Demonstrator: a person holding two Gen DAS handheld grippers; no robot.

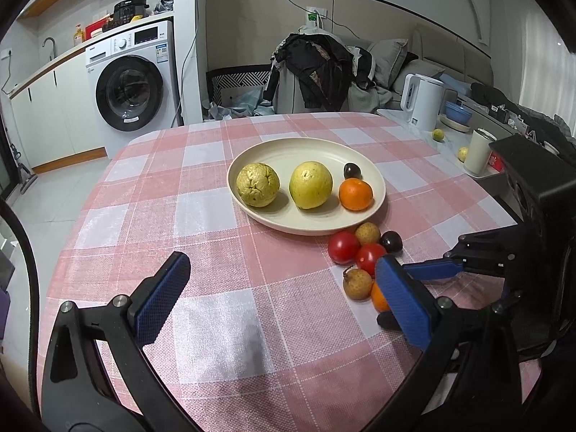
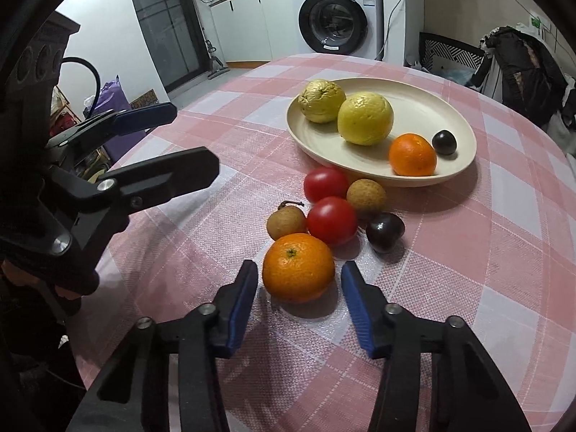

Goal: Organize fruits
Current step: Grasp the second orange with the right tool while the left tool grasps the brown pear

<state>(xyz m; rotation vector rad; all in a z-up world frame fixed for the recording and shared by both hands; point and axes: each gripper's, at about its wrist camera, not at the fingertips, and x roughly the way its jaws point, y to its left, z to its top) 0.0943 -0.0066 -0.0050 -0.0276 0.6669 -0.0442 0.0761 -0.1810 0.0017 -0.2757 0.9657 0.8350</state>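
A cream plate (image 1: 288,151) (image 2: 424,108) holds two big yellow-green fruits (image 1: 257,184) (image 2: 365,118), an orange (image 1: 355,193) (image 2: 412,154) and a dark plum (image 1: 352,170) (image 2: 444,142). On the checked cloth in front of it lie two red tomatoes (image 2: 331,219), two brown longans (image 2: 286,221), another dark plum (image 2: 384,231) and a loose orange (image 2: 297,259) (image 1: 378,298). My right gripper (image 2: 299,282) stands open, its fingers on either side of the loose orange and close to it. My left gripper (image 1: 284,280) (image 2: 194,138) hangs open over bare cloth left of the pile, holding nothing.
A side counter at the table's far right carries a white kettle (image 1: 424,102), a blue bowl (image 1: 457,111), a white cup (image 1: 477,151) and two small yellow fruits (image 1: 437,134). A washing machine (image 1: 133,79) and a clothes-draped chair (image 1: 316,72) stand beyond the table.
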